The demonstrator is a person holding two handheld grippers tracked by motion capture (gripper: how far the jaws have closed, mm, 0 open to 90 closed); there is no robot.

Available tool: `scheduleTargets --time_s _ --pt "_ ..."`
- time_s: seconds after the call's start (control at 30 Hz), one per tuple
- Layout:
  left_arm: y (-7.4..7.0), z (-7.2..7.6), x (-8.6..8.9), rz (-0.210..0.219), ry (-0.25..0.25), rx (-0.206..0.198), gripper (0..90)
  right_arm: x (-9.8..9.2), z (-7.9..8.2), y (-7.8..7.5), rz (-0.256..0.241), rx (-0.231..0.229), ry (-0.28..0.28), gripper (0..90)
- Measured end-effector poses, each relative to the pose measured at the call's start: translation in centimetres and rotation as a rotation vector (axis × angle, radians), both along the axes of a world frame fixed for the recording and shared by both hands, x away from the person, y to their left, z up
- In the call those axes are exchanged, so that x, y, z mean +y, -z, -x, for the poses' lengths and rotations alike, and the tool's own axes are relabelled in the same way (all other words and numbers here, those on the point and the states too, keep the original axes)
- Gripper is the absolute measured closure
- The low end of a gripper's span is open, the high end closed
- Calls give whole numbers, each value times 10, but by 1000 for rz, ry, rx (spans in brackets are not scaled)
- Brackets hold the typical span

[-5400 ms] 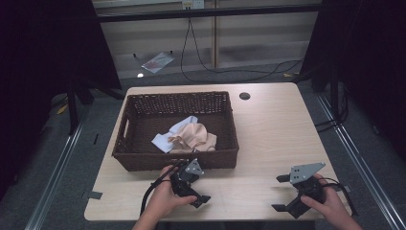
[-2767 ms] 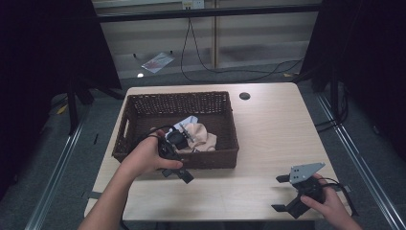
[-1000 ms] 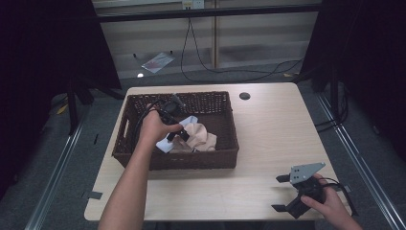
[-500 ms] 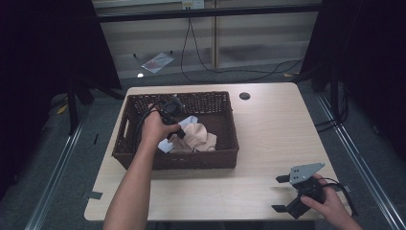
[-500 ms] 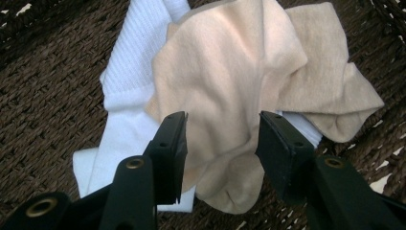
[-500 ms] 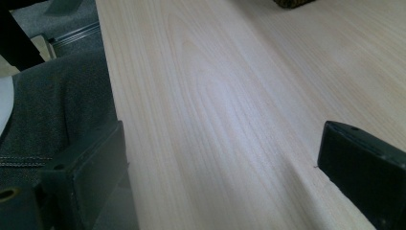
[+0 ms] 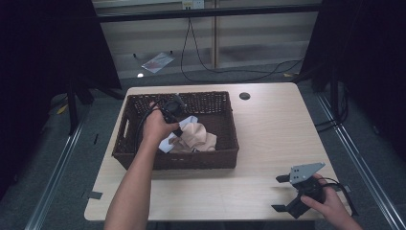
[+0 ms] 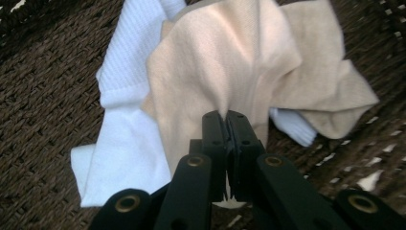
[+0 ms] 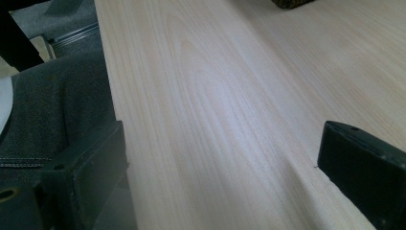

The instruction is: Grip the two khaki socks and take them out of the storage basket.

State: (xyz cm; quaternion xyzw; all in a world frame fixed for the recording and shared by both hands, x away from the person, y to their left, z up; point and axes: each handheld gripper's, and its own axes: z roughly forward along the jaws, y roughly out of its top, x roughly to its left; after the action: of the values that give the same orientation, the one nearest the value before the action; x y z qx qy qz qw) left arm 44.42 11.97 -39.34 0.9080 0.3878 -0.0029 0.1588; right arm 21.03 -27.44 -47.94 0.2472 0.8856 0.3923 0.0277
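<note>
- Table [image 7: 268,139]: pale wood top with rounded corners; the right half is bare from the basket's side wall out to the right edge, apart from 1 small dark round hole [image 7: 244,96] near the far edge.
- Basket [image 7: 225,103]: dark woven rectangle on the left half of the table, its long front wall parallel to the near edge, with a strip of bare wood between the 2.
- Left gripper [image 8: 225,117]: held inside the basket by the left hand [image 7: 155,127], the forearm crossing over the front wall. Its 2 jaws are pressed together with a fold of the beige cloth [image 8: 230,62] pinched between the tips.
- Beige cloth: crumpled, lying on the basket floor right of centre, puckered upward where the jaws bite; it partly covers a white ribbed cloth [image 8: 119,139] that spreads toward the basket's left side.
- Right gripper [image 7: 282,194]: held by the right hand [image 7: 330,203] at the near right corner of the table, close to the near edge. Its jaws stand wide apart, with bare wood between them, holding nothing; the grey plate [image 7: 304,171] sits on top.
</note>
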Motion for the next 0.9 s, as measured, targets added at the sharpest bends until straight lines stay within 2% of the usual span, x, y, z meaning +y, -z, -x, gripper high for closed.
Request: scheduleTargets --time_s 0.1,0.13,0.27,0.43,0.47,0.53,0.6,0.67,0.9 --pt "-7 0 0 10 -18 5 879 0 0 0 -2 0 1 27" --pt "-16 0 0 16 -23 11 880 0 0 0 -2 0 1 27" --pt "-35 2 -1 48 -31 17 880 -1 0 -1 1 -3 4 27" --pt "-53 5 0 74 -32 59 880 -1 0 -1 1 -6 3 27" --pt "-56 5 0 77 -26 75 880 0 0 -1 1 -1 2 27" --pt "-62 7 1 67 -19 78 880 0 0 0 -4 4 -1 27" --pt "-69 9 2 89 -24 90 880 0 1 0 1 3 0 27" --pt "-76 10 3 82 -18 98 880 0 0 -1 -2 -3 4 27" --pt "-100 16 5 92 -16 101 880 1 0 0 -1 3 0 27"
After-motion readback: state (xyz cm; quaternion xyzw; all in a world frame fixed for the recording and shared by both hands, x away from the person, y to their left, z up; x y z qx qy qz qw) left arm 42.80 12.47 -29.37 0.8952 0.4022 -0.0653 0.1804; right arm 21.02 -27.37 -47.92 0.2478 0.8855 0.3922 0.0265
